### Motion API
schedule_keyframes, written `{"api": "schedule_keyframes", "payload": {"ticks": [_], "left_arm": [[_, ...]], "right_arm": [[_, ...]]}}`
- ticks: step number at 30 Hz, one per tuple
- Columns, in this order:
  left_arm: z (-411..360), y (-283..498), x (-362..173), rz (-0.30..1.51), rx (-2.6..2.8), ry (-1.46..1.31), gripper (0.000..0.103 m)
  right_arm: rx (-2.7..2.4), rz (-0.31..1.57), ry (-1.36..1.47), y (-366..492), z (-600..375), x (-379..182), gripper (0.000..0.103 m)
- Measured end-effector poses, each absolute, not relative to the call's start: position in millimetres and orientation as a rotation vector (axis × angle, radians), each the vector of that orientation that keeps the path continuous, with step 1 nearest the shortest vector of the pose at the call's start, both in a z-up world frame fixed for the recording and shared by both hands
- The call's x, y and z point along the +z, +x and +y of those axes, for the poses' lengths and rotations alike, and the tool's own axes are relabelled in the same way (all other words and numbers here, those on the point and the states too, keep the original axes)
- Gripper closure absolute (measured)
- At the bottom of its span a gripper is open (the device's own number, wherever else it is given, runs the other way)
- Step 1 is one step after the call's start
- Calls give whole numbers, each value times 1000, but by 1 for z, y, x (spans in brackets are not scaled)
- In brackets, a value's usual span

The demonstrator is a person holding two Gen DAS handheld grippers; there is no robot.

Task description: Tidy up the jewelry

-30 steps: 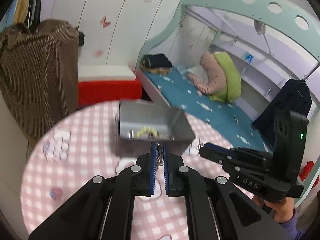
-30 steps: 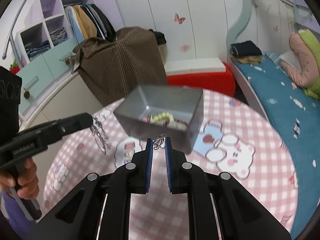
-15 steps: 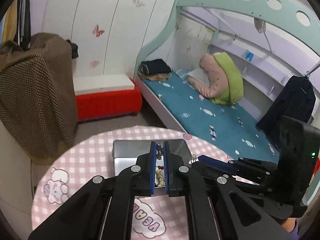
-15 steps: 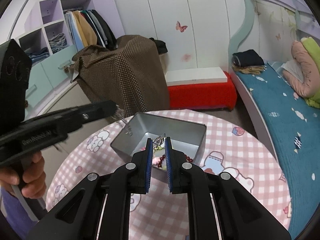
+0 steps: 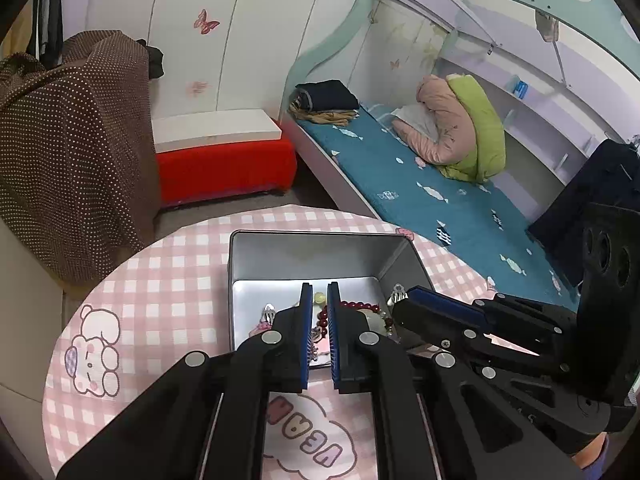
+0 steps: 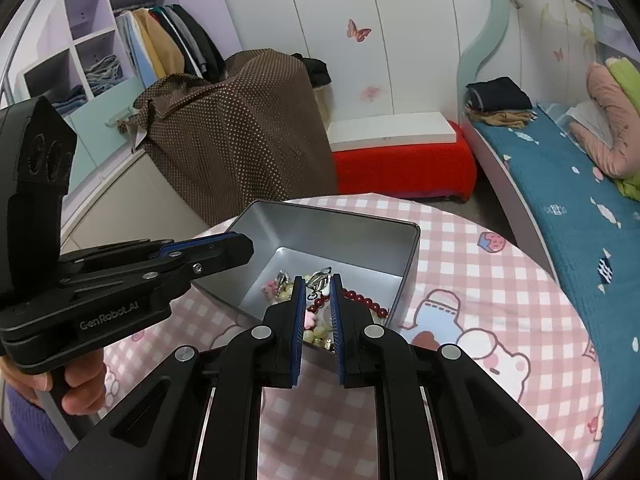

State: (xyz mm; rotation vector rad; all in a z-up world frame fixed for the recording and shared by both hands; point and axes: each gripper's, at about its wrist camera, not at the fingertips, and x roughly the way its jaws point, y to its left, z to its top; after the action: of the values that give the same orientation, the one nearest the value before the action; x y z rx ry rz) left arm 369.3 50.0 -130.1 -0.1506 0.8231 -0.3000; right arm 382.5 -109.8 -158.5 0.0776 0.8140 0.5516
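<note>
I hold both grippers over tin box (image 6: 344, 236), 12 o'clock on surface (image 6: 480, 292). Right gripper (image 6: 317, 292) fingers pinch silver clasp (image 6: 320, 276). Left gripper (image 5: 319, 312) fingers pinch chain (image 5: 315, 336). Beads (image 6: 366, 300) already inside. Drop left.

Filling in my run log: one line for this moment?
left gripper: shut, over tin | right gripper: shut on silver clasp | silver tin: holds beads, charms
</note>
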Motion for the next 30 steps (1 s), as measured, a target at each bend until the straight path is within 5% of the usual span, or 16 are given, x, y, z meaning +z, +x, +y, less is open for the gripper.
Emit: {"api": "schedule_keyframes", "payload": {"ticks": [7, 13, 15, 21, 25, 30], "left_arm": [[49, 365, -129, 821, -304, -147, 95], [50, 353, -120, 787, -266, -134, 67], [52, 346, -114, 757, -240, -124, 50], [53, 308, -86, 649, -166, -70, 31], [51, 274, -66, 584, -129, -33, 25], [46, 229, -38, 507, -140, -32, 17]], "right_arm": [[550, 814, 84, 383, -110, -159, 88], [546, 800, 87, 377, -113, -152, 88], [544, 792, 92, 372, -116, -147, 88], [518, 713, 86, 337, -126, -116, 86], [480, 612, 66, 294, -135, -86, 44], [465, 515, 23, 239, -136, -52, 40]]}}
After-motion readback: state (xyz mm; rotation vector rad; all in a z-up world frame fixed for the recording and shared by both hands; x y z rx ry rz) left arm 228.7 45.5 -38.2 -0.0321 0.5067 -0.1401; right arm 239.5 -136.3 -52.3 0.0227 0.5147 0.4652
